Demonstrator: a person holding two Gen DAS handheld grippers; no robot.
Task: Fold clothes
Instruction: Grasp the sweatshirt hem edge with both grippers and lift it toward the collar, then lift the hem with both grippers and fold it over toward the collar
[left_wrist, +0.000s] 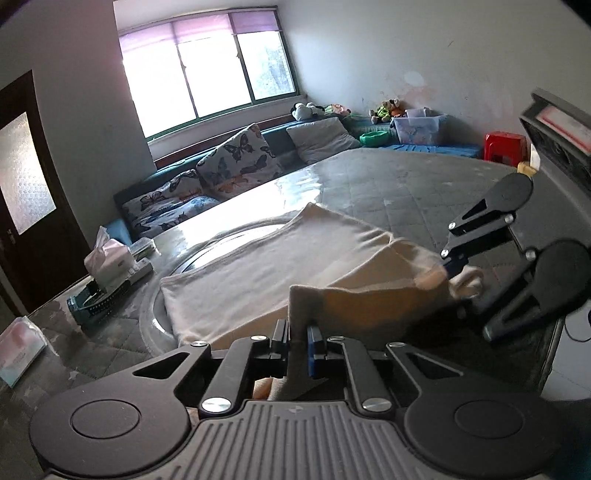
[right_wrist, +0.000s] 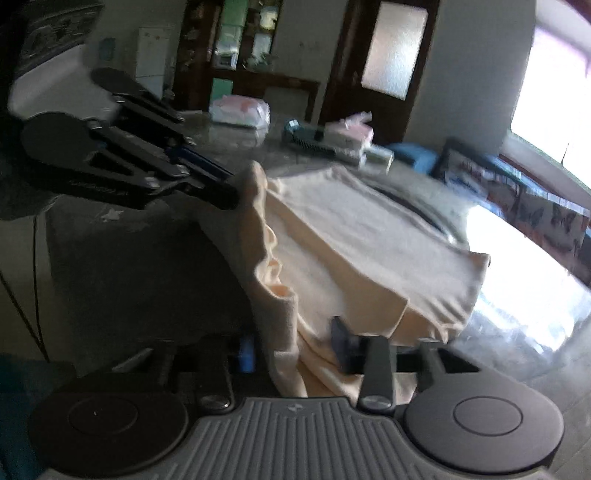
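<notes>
A cream cloth (left_wrist: 295, 251) lies folded flat on the grey quilted table (left_wrist: 406, 184), over a glass turntable. Its near edge is lifted off the surface. At the bottom of the left wrist view, my left gripper (left_wrist: 297, 334) is shut on the near left corner of that edge. My right gripper (left_wrist: 452, 264) comes in from the right and pinches the other corner, where the fabric bunches. In the right wrist view, the cloth (right_wrist: 351, 229) hangs gathered between the fingers of the right gripper (right_wrist: 293, 350). The left gripper (right_wrist: 232, 192) holds the far corner at upper left.
A tissue box (left_wrist: 107, 258), a teal basket (left_wrist: 96, 302) and a flat packet (left_wrist: 18, 350) sit at the table's left side. Behind the table are a sofa with butterfly cushions (left_wrist: 236, 162), a plastic bin (left_wrist: 419, 127) and a red stool (left_wrist: 504, 146).
</notes>
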